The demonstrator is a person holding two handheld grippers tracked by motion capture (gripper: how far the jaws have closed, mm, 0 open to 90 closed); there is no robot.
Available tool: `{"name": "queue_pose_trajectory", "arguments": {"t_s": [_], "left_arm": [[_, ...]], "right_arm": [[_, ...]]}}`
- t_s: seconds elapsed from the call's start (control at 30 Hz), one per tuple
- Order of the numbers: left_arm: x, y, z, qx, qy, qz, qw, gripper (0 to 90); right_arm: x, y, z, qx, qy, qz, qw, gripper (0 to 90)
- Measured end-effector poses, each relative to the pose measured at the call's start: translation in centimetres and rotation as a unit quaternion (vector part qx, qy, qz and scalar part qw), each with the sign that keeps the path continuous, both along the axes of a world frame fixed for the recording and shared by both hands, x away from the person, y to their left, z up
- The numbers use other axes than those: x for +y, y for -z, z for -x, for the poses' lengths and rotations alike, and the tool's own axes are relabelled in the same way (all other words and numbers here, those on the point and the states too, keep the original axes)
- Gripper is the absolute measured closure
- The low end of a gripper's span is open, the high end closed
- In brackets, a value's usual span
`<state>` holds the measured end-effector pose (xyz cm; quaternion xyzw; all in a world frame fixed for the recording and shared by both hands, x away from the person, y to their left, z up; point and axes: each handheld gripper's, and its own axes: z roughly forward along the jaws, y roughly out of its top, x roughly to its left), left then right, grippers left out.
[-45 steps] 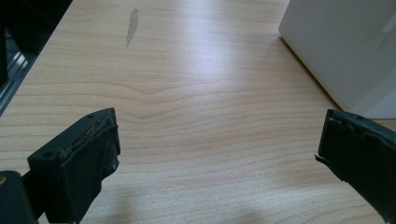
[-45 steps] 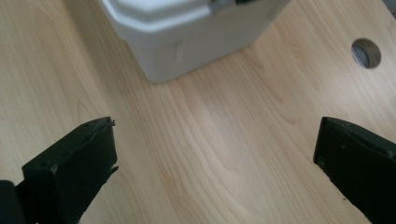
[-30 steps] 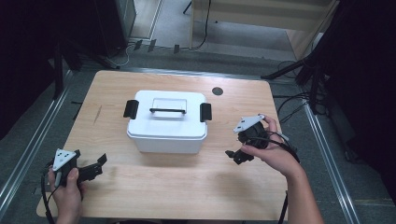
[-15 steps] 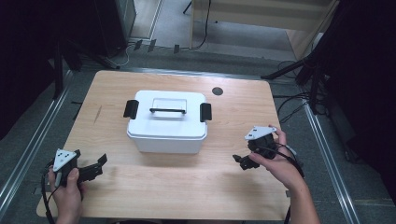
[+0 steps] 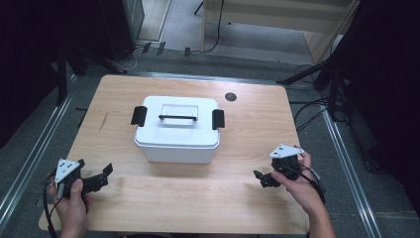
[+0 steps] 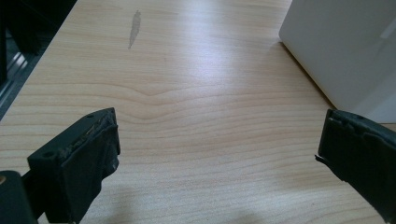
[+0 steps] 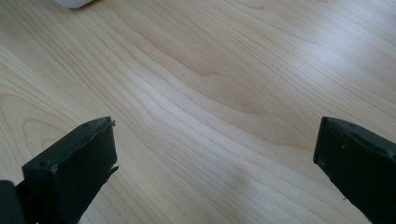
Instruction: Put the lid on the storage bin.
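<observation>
**Lidded white box waits mid-counter, both grippers wide and empty**

Plastic, rigid and smooth is how the white storage box [image 5: 177,136] reads: a hard-walled tub with a flat lid, a slim black carry handle [image 5: 178,118] across the top and a black latch clip on each short end, one on the left [image 5: 138,115] and one on the right [image 5: 218,119]. It sits upright near the middle of the counter [image 5: 198,208], slightly toward the far side. Its weight is hard to judge, since the contents are hidden; the shell alone is probably light. The glossy walls look slippery and too broad for a pinch, so the handle looks the best place to lift it, and the two clips the places to work if the lid is to come off.

In the left gripper view, a corner of the box's wall [image 6: 345,46] shows ahead and to the right of the fingers, well apart from them.

The left gripper [image 5: 101,178] rests low by the near left corner, its fingers spread wide, holding and touching nothing. The right gripper [image 5: 261,178] sits near the right edge, well clear of the box, its fingers likewise spread wide over bare wood with nothing between them.

A small dark round hole [image 5: 230,96] lies in the counter beyond the box.
</observation>
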<state>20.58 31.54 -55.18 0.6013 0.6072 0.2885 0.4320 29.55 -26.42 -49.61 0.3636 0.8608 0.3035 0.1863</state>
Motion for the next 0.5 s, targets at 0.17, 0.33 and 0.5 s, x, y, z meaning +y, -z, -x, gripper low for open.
{"name": "queue_pose_trajectory", "arguments": {"t_s": [0.17, 0.33, 0.5], "left_arm": [[0.0, 0.0, 0.0, -0.001, 0.0, 0.001, 1.0, 0.0], [0.0, 0.0, 0.0, -0.001, 0.0, 0.002, 1.0, 0.0], [0.0, 0.0, 0.0, 0.0, 0.0, -0.001, 1.0, 0.0]], "right_arm": [[-1.1, 0.9, 0.7, -0.005, 0.019, -0.017, 0.9997, 0.0], [-2.0, 1.4, 1.3, -0.01, 0.033, -0.023, 0.9991, 0.0], [-3.0, 2.0, 1.9, -0.013, 0.049, -0.032, 0.9982, 0.0]]}}
